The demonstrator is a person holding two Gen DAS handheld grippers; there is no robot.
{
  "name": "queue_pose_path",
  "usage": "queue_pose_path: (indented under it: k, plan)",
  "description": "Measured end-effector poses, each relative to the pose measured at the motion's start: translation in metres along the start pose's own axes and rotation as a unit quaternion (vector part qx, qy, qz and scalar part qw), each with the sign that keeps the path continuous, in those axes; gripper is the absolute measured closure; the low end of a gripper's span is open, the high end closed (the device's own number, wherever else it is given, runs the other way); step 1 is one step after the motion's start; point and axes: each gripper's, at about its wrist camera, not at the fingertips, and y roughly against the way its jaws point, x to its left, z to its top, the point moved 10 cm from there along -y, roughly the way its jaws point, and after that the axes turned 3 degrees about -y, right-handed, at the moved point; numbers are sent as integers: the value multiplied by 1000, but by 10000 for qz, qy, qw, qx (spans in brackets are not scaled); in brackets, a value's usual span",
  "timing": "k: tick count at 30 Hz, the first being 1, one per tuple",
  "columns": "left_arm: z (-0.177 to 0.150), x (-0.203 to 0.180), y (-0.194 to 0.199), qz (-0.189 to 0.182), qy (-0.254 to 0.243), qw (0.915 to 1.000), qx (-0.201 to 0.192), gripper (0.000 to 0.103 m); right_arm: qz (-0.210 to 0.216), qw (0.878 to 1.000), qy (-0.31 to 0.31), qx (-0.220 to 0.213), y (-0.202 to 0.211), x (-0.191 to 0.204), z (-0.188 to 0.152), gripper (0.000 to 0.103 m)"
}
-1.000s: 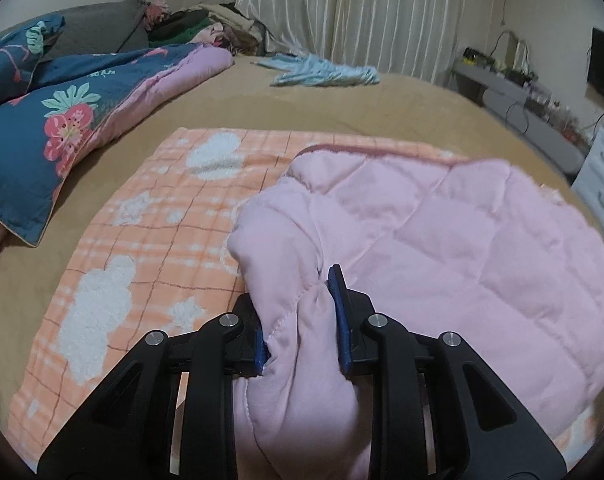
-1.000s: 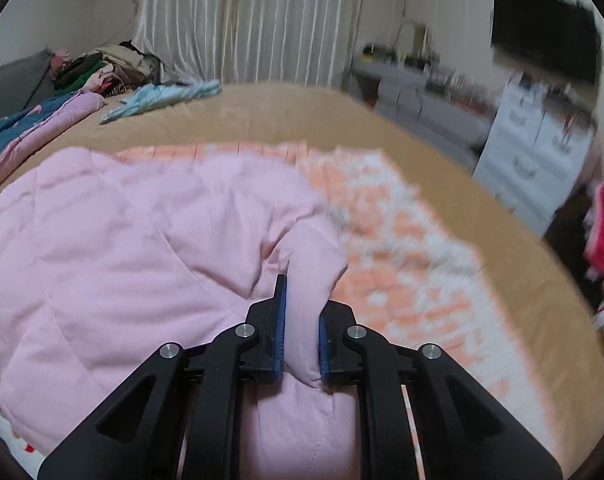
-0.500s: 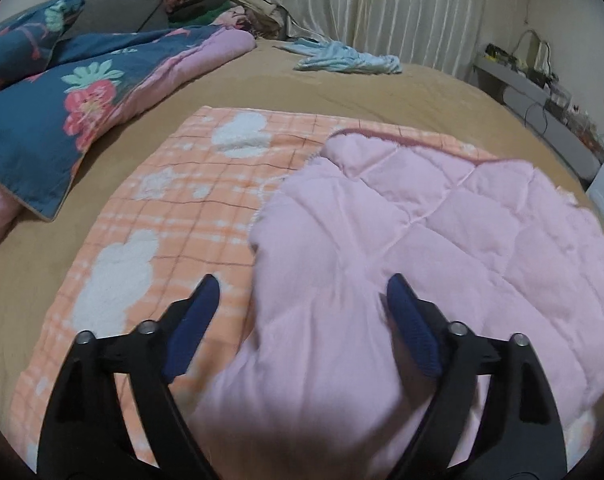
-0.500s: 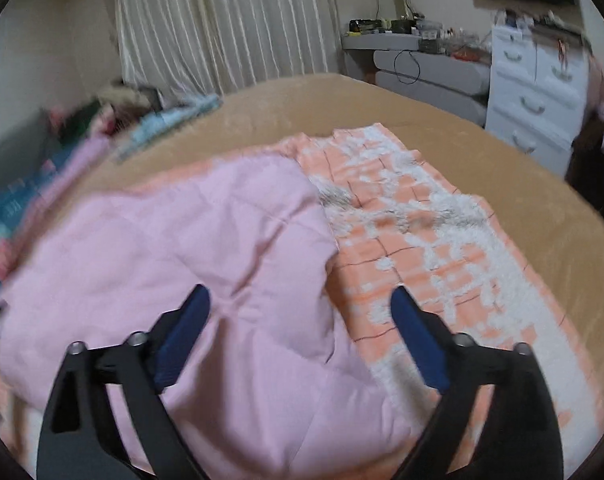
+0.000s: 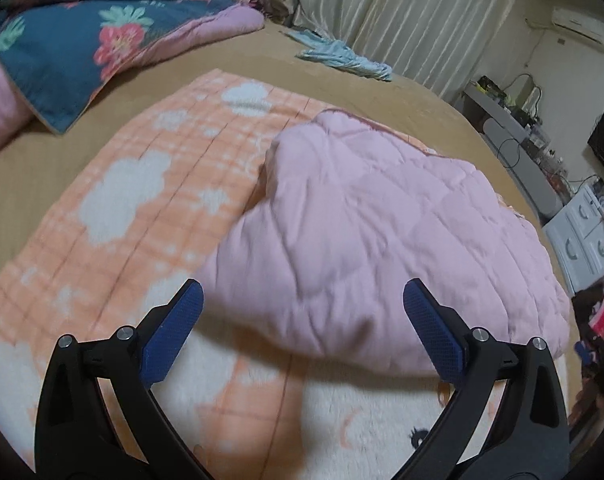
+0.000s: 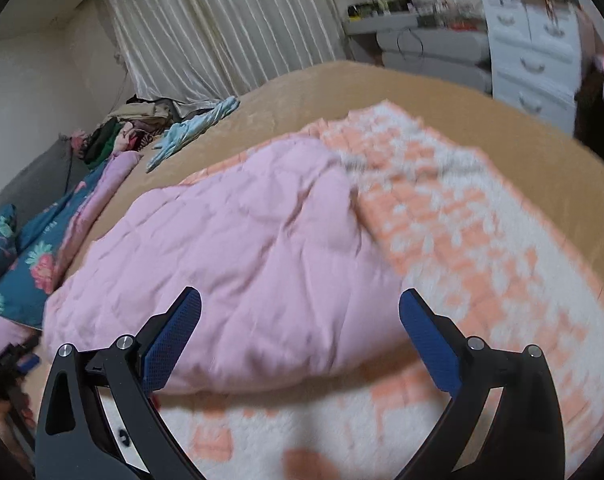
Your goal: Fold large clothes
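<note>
Both tools spread wide, jaws opening, nothing clamped: left tool [image 5: 300,322] at the bottom of its frame, right tool [image 6: 300,326] likewise, each hanging just short of the near edge of the pink quilted garment [image 5: 382,236]. Garment lying folded in a soft heap at centre frame on the orange-and-white blanket [image 5: 134,208], itself spread over the tan bed [image 5: 30,168]; in the right view, same garment [image 6: 238,264] centre-left. Likely step: letting go after a fold and lining up for another. Best done by clearing the pads of the fabric before lifting away, so no layer drags. Then pinching both near corners evenly, gathering every layer, leaving the blanket underneath untouched.
</note>
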Motion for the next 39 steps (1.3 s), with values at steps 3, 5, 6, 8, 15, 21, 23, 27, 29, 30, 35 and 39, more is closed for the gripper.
queue_pose_path:
  k: [3,5,6,8,15,21,23,27,29,30,35,39]
  plan:
    - [-13,3,5,68,8,10000,35,9,-52,10000,5,-1,4,-1,-7,4]
    - [-23,4,5,46,55,9999,121,9,-44,10000,-54,-27,9,-1,-12,4]
    - [-27,3,5,26,67,9998,166,9,-36,9999,-95,-25,10,-2,-14,4]
    - [-35,1,6,-15,109,9997,210,9,-52,9997,-233,-29,13,-6,-19,4]
    - [-60,-4,-10,-487,807,9941,537,9,-122,9985,-494,180,10,-11,-39,4]
    - [-57,-12,-25,-930,1464,9827,648,9,-118,9980,-585,217,2,-14,-41,4]
    - [-50,-13,-30,-905,1563,9818,588,9,-105,9977,-600,296,-3,-13,-42,4]
    - [-40,-11,-44,-1040,1962,9731,612,9,-58,9972,-633,400,-14,-12,-43,4]
    - [-35,-10,-53,-1091,2168,9680,633,9,53,9964,-720,441,-20,-9,-43,4]
    - [-33,-9,-58,-1104,2239,9662,635,9,97,9961,-756,453,-23,-8,-42,4]
    - [-25,-10,-76,-1170,2441,9610,574,8,335,9930,-966,584,-39,-1,-41,4]
    - [-21,-11,-87,-1147,2481,9606,502,8,333,9935,-930,558,-50,2,-36,4]
